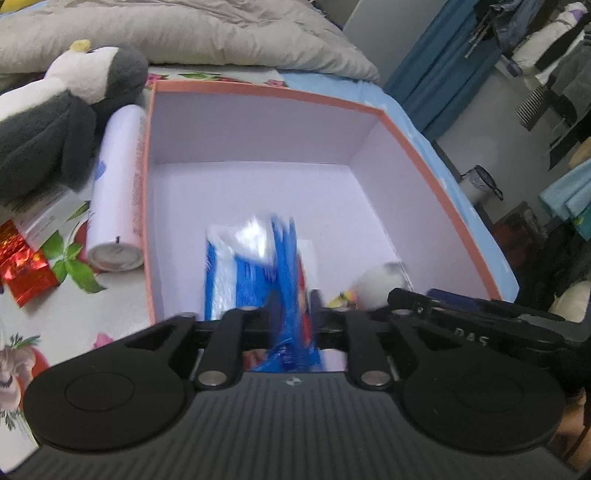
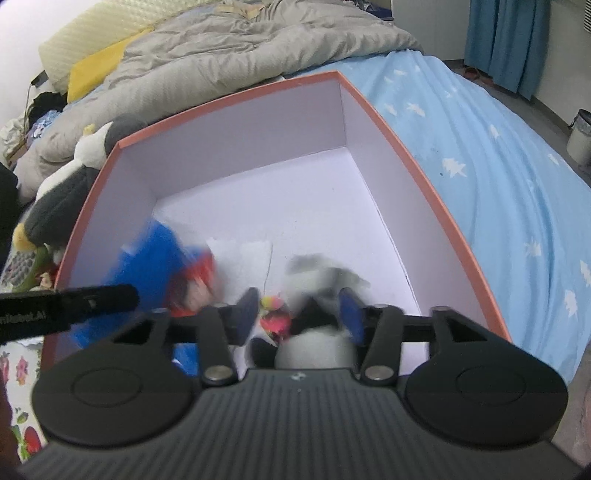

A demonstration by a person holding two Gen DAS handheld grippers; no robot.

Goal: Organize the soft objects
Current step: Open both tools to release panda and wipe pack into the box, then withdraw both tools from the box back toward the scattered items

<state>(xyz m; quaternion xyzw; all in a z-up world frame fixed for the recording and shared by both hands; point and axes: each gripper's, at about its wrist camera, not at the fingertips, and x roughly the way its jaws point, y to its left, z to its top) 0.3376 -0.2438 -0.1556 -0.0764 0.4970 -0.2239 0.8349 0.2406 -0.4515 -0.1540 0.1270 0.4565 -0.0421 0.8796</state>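
Orange-rimmed box (image 1: 413,147) with pale walls sits on the bed, both grippers poised over its near end. The left gripper (image 1: 293,317) stands parted around a blurred blue packet (image 1: 255,273) inside the box; the right gripper (image 2: 299,314) is open around a small grey-white plush (image 2: 321,280), pads seemingly clear of it. A penguin (image 1: 55,122) lies outside, left of the box, beside a white can (image 1: 118,192)

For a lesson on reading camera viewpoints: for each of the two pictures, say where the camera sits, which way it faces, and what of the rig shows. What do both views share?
Left wrist: on the left gripper, facing down into the pink box; its fingers straddle a blue packet.
Right wrist: on the right gripper, facing down into the box; a small plush lies between its fingers.
Shared: box, packet, large penguin plush, grey duvet.
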